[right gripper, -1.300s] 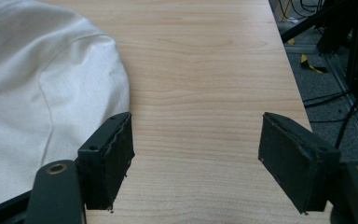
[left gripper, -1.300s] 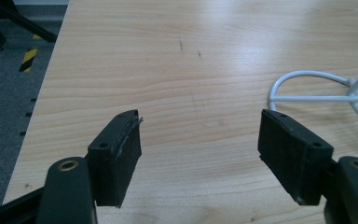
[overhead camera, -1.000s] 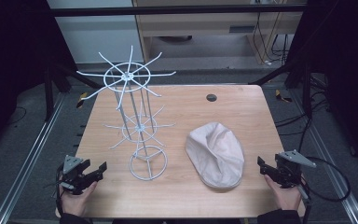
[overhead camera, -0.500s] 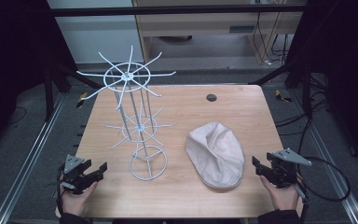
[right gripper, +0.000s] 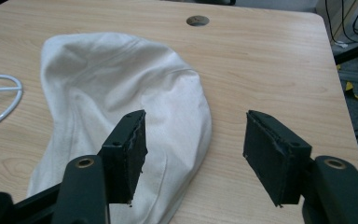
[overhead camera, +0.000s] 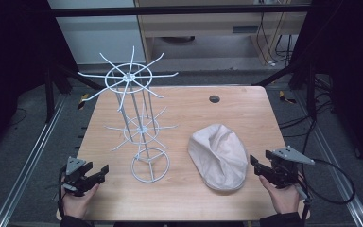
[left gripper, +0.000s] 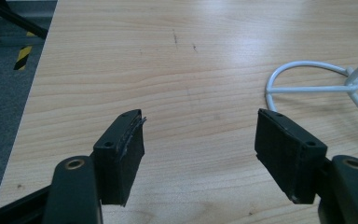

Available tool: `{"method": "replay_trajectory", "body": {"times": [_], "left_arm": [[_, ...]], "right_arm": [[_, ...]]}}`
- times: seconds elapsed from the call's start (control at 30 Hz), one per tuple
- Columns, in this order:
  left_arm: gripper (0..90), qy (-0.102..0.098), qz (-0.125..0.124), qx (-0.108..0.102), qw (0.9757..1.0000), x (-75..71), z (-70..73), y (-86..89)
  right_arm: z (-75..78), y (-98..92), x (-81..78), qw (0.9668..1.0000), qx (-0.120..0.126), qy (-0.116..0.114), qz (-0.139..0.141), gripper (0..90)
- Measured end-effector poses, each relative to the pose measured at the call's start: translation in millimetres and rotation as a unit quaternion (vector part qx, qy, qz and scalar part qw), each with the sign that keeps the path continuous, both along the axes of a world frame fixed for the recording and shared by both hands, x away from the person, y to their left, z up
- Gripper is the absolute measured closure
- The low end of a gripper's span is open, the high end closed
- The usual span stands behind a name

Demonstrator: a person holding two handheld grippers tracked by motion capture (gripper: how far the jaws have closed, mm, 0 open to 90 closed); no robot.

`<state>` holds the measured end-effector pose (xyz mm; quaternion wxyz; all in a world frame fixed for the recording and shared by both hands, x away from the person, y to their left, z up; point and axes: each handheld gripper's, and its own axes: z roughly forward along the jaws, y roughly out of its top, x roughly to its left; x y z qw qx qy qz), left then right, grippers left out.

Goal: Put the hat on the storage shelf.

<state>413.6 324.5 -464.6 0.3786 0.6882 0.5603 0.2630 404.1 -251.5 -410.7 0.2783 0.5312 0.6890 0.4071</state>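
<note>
nothing has really got going yet, as far as i can see. the cream flat cap (overhead camera: 220,156) lies slumped on the wooden desk (overhead camera: 246,109), on the person's right-hand side, untouched and not lifted at any edge. well apart from it to the left stands the white wire rack (overhead camera: 139,120), upright on its ring base, with two tiers of spokes and every spoke bare.

the right tongs (overhead camera: 257,163) sit just beside the cap's near right edge, pointing toward it. their jaws stand apart with nothing between them; they narrowed a little and have just been opening again. in the right gripper view the cap (right gripper: 121,107) lies right ahead of the right tongs (right gripper: 193,149), one jaw over its cloth and the other over bare wood, neither pressing on it.

the left tongs (overhead camera: 101,171) rest low at the near left corner, jaws apart and empty. in the left gripper view i see the left tongs (left gripper: 198,149) over plain wood, with the rack's base ring (left gripper: 307,86) off to one side.

my guess is the cap is meant for the rack. if so, all of it is left: gripping the cap, lifting it, carrying it across and setting it on a spoke.
</note>
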Motion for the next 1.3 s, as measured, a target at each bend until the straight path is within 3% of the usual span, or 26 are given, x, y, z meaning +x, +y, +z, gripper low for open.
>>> {"method": "replay_trajectory", "body": {"times": [0.23, 0.77, 1.3], "left_arm": [[32.8, 0.005, 0.001, 0.002, 1.0, 0.7, -1.4, 0.2], [33.9, 0.01, 0.003, 0.007, 0.9999, 2.1, -3.1, 1.7], [35.0, 0.012, 0.002, 0.008, 0.9999, 2.5, -3.5, 2.4]], "right_arm": [[10.5, 10.9, 2.3, 0.9998, -0.01, 0.001, 0.019, 38.0], [29.8, 37.2, 10.1, 0.9984, -0.003, 0.006, 0.056, 40.6], [31.8, 80.8, 28.3, 0.9944, -0.026, 0.026, 0.099, 42.6]]}}
